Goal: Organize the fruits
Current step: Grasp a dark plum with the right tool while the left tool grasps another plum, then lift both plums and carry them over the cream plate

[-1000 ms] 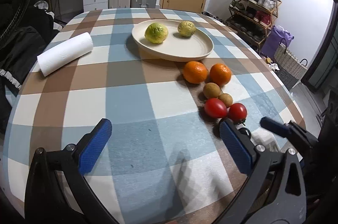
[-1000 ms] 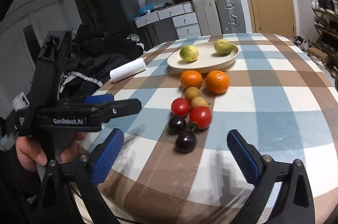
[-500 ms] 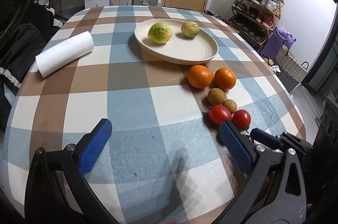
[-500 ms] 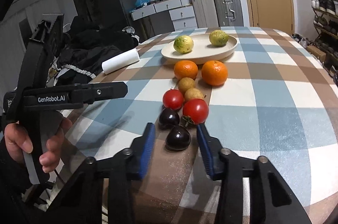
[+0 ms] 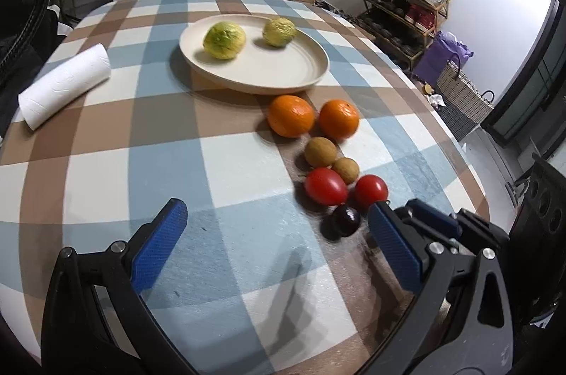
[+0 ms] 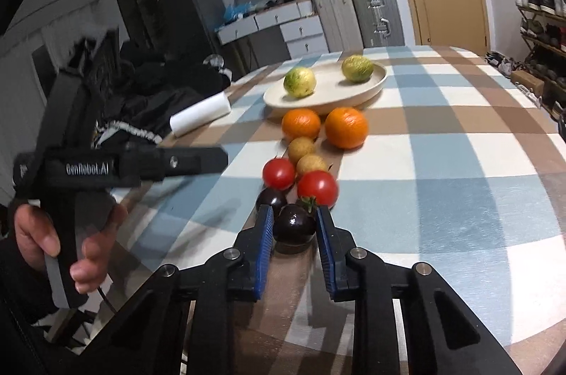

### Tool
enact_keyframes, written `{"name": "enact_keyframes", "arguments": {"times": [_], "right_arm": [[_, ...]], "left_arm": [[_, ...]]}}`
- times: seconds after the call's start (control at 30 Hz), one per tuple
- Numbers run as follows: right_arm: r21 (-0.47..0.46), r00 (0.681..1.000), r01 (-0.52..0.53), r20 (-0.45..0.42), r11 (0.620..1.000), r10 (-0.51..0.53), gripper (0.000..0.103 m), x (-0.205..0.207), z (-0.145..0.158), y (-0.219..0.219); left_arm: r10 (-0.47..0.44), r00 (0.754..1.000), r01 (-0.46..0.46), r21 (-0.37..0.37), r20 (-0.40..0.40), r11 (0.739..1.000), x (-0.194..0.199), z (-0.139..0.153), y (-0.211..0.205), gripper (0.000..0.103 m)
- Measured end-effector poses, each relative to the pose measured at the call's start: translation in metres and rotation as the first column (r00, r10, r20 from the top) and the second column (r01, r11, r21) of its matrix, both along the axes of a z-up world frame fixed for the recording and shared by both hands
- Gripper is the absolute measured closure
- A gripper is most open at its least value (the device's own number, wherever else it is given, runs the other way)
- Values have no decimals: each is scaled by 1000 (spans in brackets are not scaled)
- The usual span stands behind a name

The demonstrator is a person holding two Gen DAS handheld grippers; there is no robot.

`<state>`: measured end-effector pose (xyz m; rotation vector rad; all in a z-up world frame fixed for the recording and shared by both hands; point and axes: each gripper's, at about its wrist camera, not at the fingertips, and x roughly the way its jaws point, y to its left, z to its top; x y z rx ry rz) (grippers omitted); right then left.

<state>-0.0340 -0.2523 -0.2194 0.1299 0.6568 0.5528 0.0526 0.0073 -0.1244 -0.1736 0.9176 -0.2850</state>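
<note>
A cream plate holds two yellow-green fruits. In front of it on the checked cloth lie two oranges, two small brown fruits, two red tomatoes and two dark plums. My right gripper has its blue pads closed against the near dark plum; the other plum lies just left of it. My left gripper is open and empty above the cloth, left of the fruit row.
A white paper towel roll lies at the table's left. Suitcases, drawers and a door stand behind the table, and a shoe rack is on the right. The table edge runs close to the plums.
My right gripper moved forward and narrowed from wide open until its pads met the near dark plum. My left gripper drifted slightly and stayed open.
</note>
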Motion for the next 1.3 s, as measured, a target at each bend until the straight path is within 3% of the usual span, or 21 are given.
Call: {"name": "enact_keyframes", "arguments": {"times": [0.27,0.57,0.73,1.2,1.3], "right_arm": [[9,999,27,30,1000,-27,78,-6,5,-17],[17,996,54,69,998,-55,78,-13,6,-28],[40,996,52,76,998,-54,78,-15,5,-32],[97,996,58,61,994,-64,78,-12,2,-44],[100,996,54,62,993,-60,78,-12,2,-44]], "left_arm": [[-43,998,43,13,-34,999,-1,-8,-24,1],[-44,998,48,97,-42,994,2,-15,-43,2],[-44,997,51,125,-56,991,3,-21,-49,21],[-114,991,120,88,-71,989,0,-19,-63,73],[-123,990,129,89,-67,988,-2,-18,-67,79]]}}
